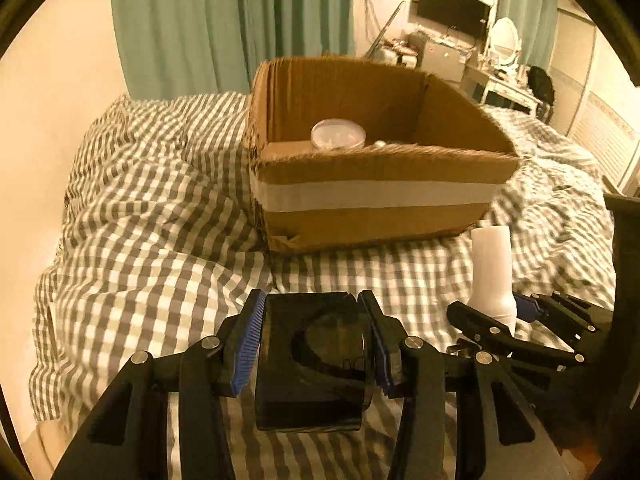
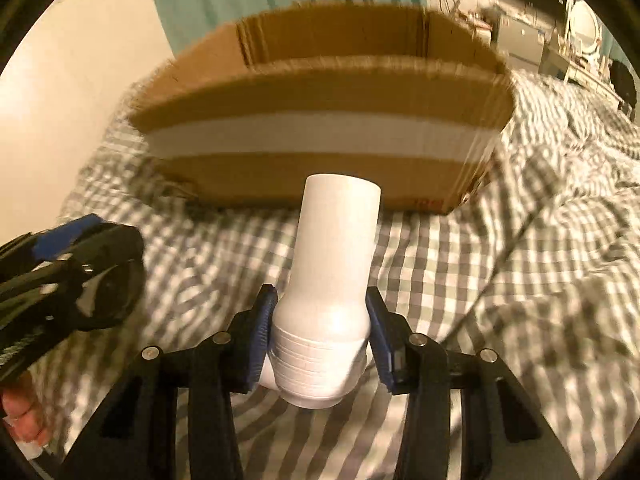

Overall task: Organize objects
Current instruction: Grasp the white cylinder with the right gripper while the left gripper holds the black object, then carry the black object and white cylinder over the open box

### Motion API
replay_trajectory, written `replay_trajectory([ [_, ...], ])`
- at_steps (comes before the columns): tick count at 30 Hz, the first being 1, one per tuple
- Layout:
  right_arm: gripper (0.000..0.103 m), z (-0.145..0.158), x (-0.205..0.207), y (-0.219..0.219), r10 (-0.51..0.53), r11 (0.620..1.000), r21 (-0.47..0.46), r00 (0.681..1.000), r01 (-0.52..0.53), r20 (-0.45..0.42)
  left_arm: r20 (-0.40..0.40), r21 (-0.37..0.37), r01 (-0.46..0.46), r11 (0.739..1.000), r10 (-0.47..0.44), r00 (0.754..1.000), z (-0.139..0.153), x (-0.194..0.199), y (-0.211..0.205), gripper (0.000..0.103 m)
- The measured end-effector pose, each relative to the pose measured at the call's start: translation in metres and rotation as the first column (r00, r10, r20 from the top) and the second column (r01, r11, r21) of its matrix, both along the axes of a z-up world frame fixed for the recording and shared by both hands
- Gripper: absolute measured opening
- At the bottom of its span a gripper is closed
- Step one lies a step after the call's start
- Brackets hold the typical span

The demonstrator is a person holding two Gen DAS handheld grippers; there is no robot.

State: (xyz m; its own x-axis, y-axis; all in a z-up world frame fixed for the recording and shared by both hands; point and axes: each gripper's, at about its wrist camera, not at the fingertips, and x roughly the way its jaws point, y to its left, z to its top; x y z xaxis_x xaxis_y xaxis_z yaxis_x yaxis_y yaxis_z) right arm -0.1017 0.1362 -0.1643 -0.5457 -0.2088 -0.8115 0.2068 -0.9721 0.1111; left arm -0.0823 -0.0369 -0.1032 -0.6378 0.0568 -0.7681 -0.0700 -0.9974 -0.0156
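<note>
Two loads are in play at once, and that is your main risk. Your left gripper (image 1: 312,340) pinches a dark, glossy block-shaped object (image 1: 312,364) between its blue pads (image 1: 248,348), low over the checked duvet (image 1: 152,240). Your right gripper (image 2: 320,336) pinches a white bottle (image 2: 332,280) at its wide, ridged end, the narrower end pointing toward the cardboard box (image 2: 320,104). The box sits on the duvet ahead of both grippers, open at the top, with a clear round container (image 1: 338,134) already inside near the far wall.

Watch the bottle grip first. The pads bear on a rounded shoulder, not a flat face, so I judge the bottle could pivot or squirt forward if you swing quickly; the blur in the right wrist view suggests you are moving fast.

Both grippers ride close together, the right one just beside the left. Bring both toward the box together and the fingers may knock, loosening either hold.

The box's near wall stands higher than both loads. Come in too low and the bottle's tip or the dark object strikes the cardboard, and on soft bedding the box will probably slide or tip rather than resist.

Dropping from height could also hit the clear container.
</note>
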Motion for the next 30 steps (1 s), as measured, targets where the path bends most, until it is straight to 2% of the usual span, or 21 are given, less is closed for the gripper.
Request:
replay_trajectory([
  [3, 0.043, 0.016, 0.024, 0.000, 0.013, 1.000, 0.006, 0.999, -0.013, -0.033, -0.032, 0.014, 0.002, 1.000, -0.002, 1.000, 0.015, 0.019, 0.002, 0.048],
  [8, 0.043, 0.065, 0.052, -0.002, 0.033, 0.999, 0.005, 0.994, -0.033, -0.108, -0.083, 0.027, 0.002, 1.000, 0.000, 0.997, 0.038, 0.044, 0.005, 0.048],
  [17, 0.043, 0.146, 0.088, -0.014, 0.052, 0.999, 0.020, 0.964, -0.049, -0.261, -0.211, 0.058, 0.009, 0.998, 0.004, 0.977, 0.100, 0.073, 0.004, 0.048],
  [20, 0.043, 0.167, 0.096, -0.011, 0.064, 0.998, 0.025, 0.952, -0.059, -0.301, -0.262, 0.060, 0.014, 0.998, 0.003, 0.965, 0.124, 0.069, 0.006, 0.048],
  [24, 0.043, 0.190, 0.088, -0.011, 0.081, 0.997, 0.031, 0.938, -0.075, -0.337, -0.324, 0.015, -0.001, 1.000, 0.006, 0.946, 0.148, 0.054, 0.012, 0.048],
  [27, 0.043, 0.208, 0.069, -0.008, 0.089, 0.996, 0.032, 0.928, -0.083, -0.362, -0.354, 0.019, 0.017, 1.000, -0.009, 0.935, 0.161, 0.034, 0.016, 0.048],
  [30, 0.043, 0.223, 0.042, -0.003, 0.092, 0.996, 0.028, 0.924, -0.088, -0.371, -0.348, 0.040, 0.046, 0.998, -0.029, 0.937, 0.169, -0.001, 0.018, 0.048],
])
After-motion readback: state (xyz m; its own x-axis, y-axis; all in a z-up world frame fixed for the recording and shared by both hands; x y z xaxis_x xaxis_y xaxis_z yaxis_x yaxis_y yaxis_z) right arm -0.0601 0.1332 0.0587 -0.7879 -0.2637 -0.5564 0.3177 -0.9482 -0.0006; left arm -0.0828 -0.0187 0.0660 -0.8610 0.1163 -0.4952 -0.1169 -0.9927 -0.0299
